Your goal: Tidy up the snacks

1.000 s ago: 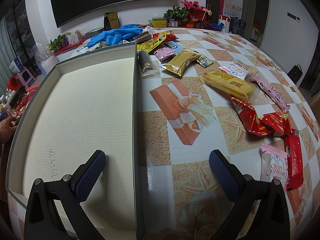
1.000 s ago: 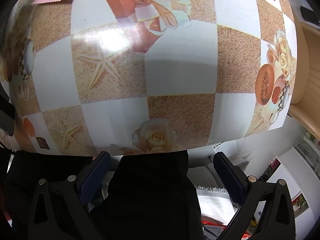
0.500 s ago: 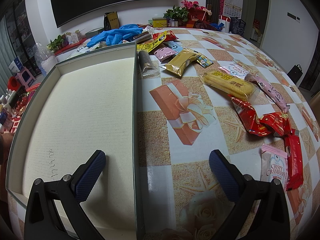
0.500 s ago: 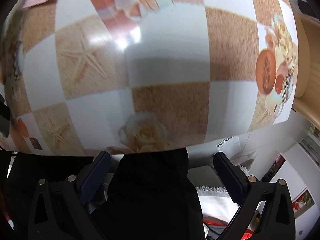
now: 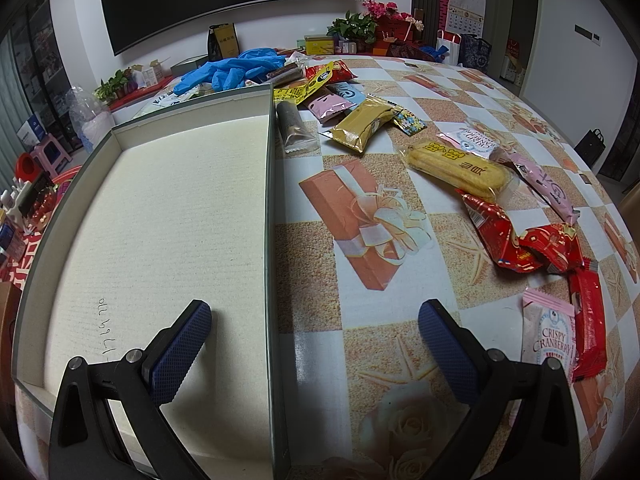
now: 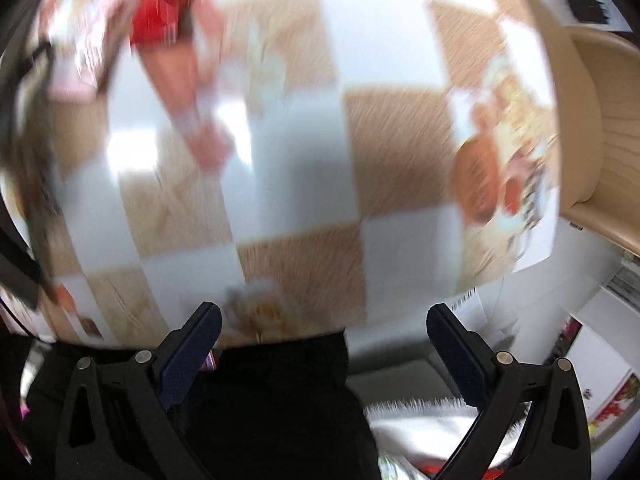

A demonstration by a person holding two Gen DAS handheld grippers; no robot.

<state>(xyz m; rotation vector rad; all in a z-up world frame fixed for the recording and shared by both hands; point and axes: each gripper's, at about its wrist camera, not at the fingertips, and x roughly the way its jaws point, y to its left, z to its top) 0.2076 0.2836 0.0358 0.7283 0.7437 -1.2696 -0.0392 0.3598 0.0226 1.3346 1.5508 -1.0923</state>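
Checkered tablecloth (image 5: 436, 104): snacks (image 5: 460, 166) lie beyond gaping left gripper (image 5: 316, 318).

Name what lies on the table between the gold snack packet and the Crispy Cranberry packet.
In the left wrist view, the yellow cake packet and crumpled red wrappers lie between the gold packet and Crispy Cranberry packet.

The right wrist view is smeared by motion blur: the checkered counter (image 6: 304, 152) and a red wrapper (image 6: 160, 8) near its far edge cannot be read. The grey-walled tray (image 5: 272, 240) is cut off at the bottom edge.
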